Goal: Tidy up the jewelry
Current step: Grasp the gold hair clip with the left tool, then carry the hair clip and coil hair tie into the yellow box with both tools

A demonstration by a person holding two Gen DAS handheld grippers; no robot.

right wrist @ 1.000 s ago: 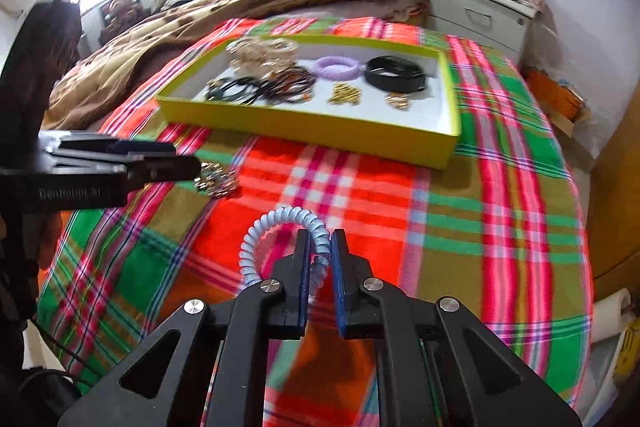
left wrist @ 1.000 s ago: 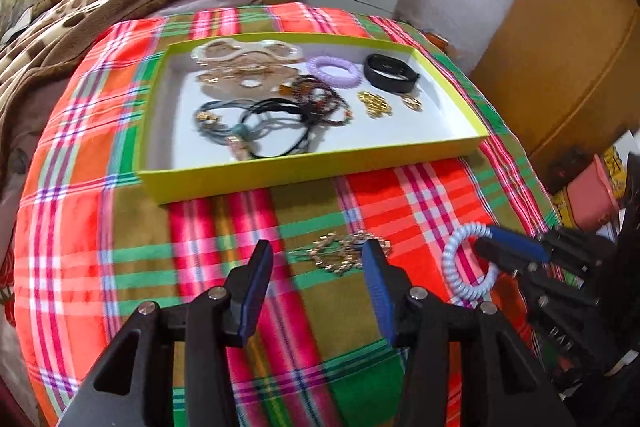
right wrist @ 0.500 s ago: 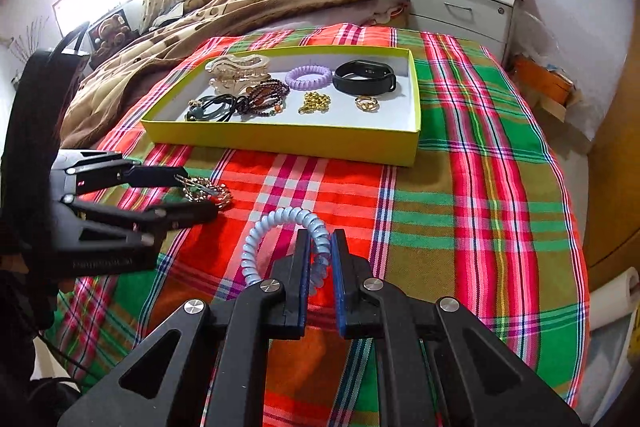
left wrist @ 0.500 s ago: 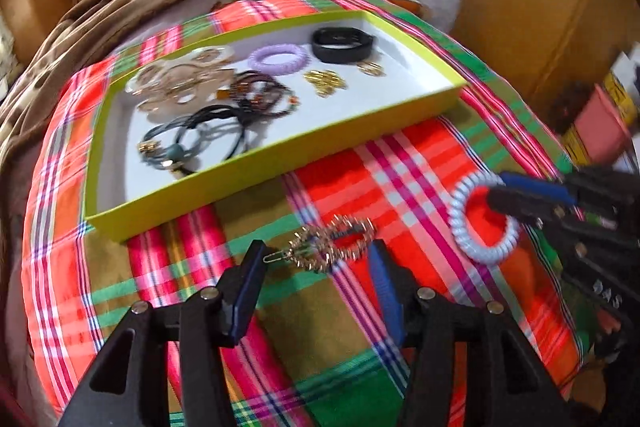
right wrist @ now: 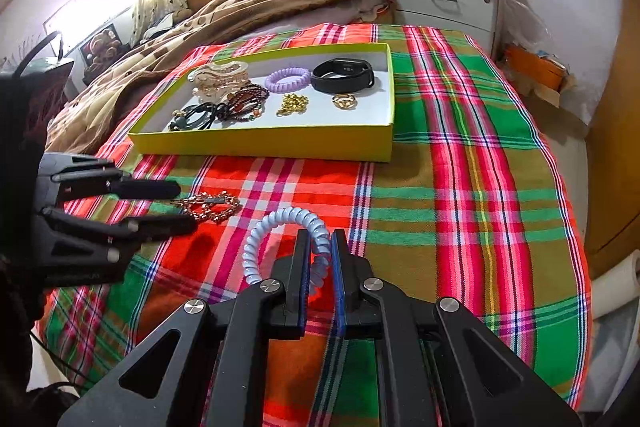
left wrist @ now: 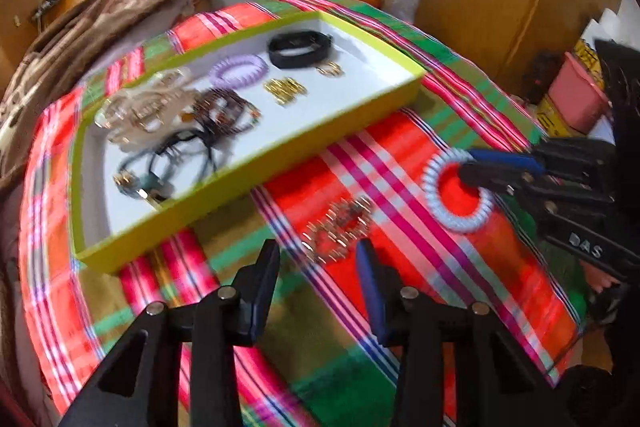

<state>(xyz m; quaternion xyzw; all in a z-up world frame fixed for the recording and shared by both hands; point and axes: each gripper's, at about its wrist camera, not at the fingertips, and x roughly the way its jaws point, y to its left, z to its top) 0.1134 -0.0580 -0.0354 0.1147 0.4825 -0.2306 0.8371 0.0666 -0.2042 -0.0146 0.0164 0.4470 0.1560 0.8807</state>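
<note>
Blue coil band (right wrist: 280, 239) pinched in R tongs (right wrist: 319, 269); L tongs (left wrist: 318, 279) spread nr gold clip (left wrist: 340, 229).

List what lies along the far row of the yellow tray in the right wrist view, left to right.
Beige hair claw → purple coil hair tie → black smart band, all in the yellow tray.

Bare plaid cloth (right wrist: 460, 211) right of and in front of the yellow tray (right wrist: 264, 147) gives open passage. Left gripper (right wrist: 186, 207), jaws spread, sits at the gold hair clip (right wrist: 210, 207), crowding the left side near the tray's front wall. Tray floor is packed on the left; its right part near the black band (right wrist: 342, 75) and ring (right wrist: 345, 101) has bare white room.
</note>
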